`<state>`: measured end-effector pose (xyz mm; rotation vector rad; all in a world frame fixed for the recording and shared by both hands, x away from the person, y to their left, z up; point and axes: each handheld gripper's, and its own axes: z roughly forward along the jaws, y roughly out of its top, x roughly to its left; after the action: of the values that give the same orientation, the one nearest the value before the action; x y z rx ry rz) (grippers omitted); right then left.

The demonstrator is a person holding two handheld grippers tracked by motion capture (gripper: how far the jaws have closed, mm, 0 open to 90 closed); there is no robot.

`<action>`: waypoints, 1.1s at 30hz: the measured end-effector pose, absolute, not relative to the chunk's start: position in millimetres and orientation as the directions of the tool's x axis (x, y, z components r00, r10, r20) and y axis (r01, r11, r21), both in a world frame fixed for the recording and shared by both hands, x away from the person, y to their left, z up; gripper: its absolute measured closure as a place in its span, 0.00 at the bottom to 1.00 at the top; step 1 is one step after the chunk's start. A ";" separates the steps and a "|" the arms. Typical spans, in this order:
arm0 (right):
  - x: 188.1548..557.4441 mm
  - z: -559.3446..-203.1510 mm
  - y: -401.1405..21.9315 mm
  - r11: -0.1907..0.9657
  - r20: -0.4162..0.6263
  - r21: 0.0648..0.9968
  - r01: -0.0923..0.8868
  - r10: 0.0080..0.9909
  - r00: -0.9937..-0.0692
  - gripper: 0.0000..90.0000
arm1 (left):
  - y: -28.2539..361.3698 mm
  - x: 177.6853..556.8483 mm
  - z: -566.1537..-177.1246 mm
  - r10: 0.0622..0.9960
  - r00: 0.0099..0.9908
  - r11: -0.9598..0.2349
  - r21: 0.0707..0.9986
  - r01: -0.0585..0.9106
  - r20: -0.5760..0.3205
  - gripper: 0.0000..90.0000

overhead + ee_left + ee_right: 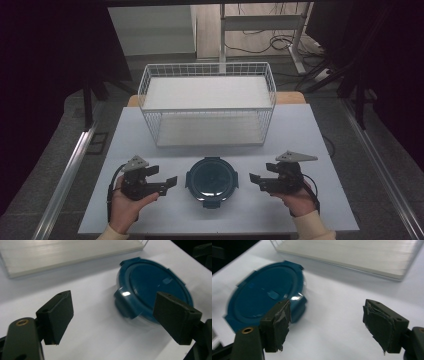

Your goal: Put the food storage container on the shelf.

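Note:
A round dark-blue lidded container (211, 179) sits on the white table (300, 130) near its front edge, between my two grippers. My left gripper (167, 181) rests open just left of it, jaws pointing toward it. My right gripper (256, 181) stands open just right of it, also aimed at it. In the left gripper view the container (152, 287) lies ahead and to the right, partly behind the right pad (175, 317). In the right gripper view the container (264, 293) lies ahead on the left, behind the left pad (277, 325). Nothing is between either pair of jaws.
A white wire basket (207, 102) with a white shelf board stands at the back middle of the table; its base board (67, 252) (352, 255) shows at the top of both gripper views. Dark curtains, a metal frame and cables lie beyond the table.

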<state>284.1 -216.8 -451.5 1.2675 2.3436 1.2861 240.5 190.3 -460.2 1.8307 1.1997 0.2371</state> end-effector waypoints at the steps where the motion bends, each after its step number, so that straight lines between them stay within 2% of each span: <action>1: 284.5 -450.7 -214.4 0.256 0.239 0.759 0.598 0.745 -0.623 0.24 | 187.4 242.3 -458.2 0.805 0.512 -0.121 0.763 0.635 -0.299 0.18; 8: 286.9 -449.3 -196.7 0.248 0.279 0.744 0.620 0.729 -0.626 0.20 | 171.4 255.4 -457.6 0.774 0.521 -0.116 0.728 0.675 -0.359 0.18; 12: 292.3 -460.3 -188.6 0.234 0.316 0.719 0.654 0.728 -0.608 0.18 | 165.6 262.0 -464.9 0.759 0.516 -0.109 0.704 0.702 -0.397 0.18; 16: 294.1 -463.4 -184.7 0.220 0.349 0.706 0.674 0.719 -0.600 0.17 | 167.8 262.1 -467.2 0.745 0.509 -0.089 0.693 0.715 -0.430 0.17; 20: 294.0 -466.9 -178.7 0.223 0.371 0.690 0.689 0.708 -0.600 0.15 | 170.3 260.1 -467.1 0.758 0.494 -0.082 0.688 0.721 -0.427 0.13; 28: 297.3 -475.0 -168.2 0.206 0.416 0.664 0.719 0.697 -0.584 0.14 | 162.7 266.7 -482.1 0.711 0.481 -0.071 0.629 0.774 -0.512 0.12; 33: 297.5 -481.2 -160.7 0.204 0.436 0.646 0.736 0.692 -0.575 0.13 | 154.5 268.1 -487.9 0.725 0.475 -0.085 0.619 0.781 -0.499 0.12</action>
<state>297.5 -160.7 -481.2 1.4700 2.4755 1.3780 268.1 154.5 -487.9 1.8260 1.2687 -0.0790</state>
